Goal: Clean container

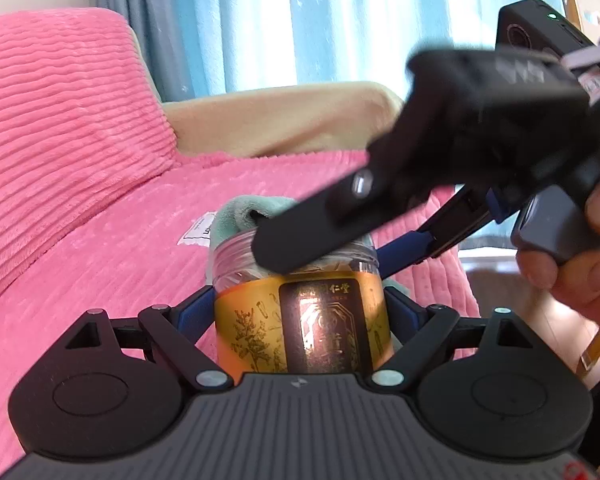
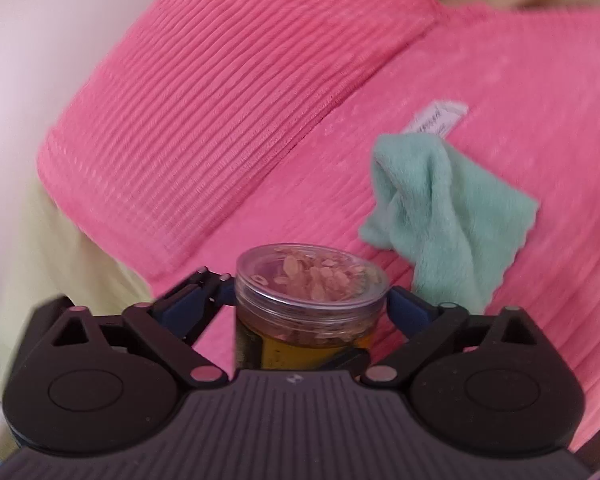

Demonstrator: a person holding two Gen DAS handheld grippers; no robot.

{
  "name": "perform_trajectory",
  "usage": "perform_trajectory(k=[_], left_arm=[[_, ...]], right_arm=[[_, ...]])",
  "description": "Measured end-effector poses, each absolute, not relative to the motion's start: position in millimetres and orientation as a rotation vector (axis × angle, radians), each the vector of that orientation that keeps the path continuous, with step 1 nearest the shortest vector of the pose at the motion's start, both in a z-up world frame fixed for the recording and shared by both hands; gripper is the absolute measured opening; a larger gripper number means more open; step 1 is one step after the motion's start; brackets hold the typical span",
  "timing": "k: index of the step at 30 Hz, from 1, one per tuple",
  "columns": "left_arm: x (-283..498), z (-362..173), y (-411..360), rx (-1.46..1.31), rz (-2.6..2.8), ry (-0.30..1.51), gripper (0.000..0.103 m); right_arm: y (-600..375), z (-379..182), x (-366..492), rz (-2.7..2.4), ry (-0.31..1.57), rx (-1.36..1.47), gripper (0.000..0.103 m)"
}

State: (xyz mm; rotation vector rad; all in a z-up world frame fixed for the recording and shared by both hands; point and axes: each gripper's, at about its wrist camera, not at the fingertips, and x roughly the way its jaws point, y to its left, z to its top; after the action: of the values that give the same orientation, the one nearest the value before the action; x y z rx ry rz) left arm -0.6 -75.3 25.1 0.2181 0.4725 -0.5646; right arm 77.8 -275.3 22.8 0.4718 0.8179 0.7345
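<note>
Clear plastic jar point(image 1: 300, 312) with orange label: my left gripper point(image 1: 300, 304) is clamping it. My right gripper point(image 2: 312, 300) is spreading wide around its rim; teal cloth point(image 2: 448, 208) is lying beyond.

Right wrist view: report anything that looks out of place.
The teal cloth lies crumpled and loose on the pink sofa cover behind the jar, gripped by nothing. That is odd for a cleaning job.
</note>
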Motion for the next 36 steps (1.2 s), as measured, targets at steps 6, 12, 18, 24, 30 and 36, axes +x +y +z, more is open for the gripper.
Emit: perform_trajectory(k=[6,12,18,24,30,36], left_arm=[[-4.1,23.9,-65.5,0.188,-0.56,0.46,0.088],[-2.8,28.2,-59.0,0.201,-0.521,0.43,0.09],[11.3,24.9,-54.6,0.228,-0.506,0.42,0.092],[3.2,19.5,-49.2,0.246,-0.494,0.456,0.093],[-12.0,20.6,-51.4,0.253,-0.457,0.49,0.093],[-22.3,30.2,-52.9,0.174,-0.381,0.489,0.093]], right_arm=[[-256.3,28.5,71.2,0.738,0.751,0.331,0.084],[-241.1,37.4,57.1,0.749,0.642,0.191,0.084],[-228.2,39.2,53.8,0.73,0.545,0.035,0.084],[-221.1,36.3,54.2,0.713,0.498,-0.063,0.083],[-233.0,43.7,31.7,0.769,0.505,0.009,0.082],[-262.9,53.1,42.8,0.672,0.452,0.154,0.085]])
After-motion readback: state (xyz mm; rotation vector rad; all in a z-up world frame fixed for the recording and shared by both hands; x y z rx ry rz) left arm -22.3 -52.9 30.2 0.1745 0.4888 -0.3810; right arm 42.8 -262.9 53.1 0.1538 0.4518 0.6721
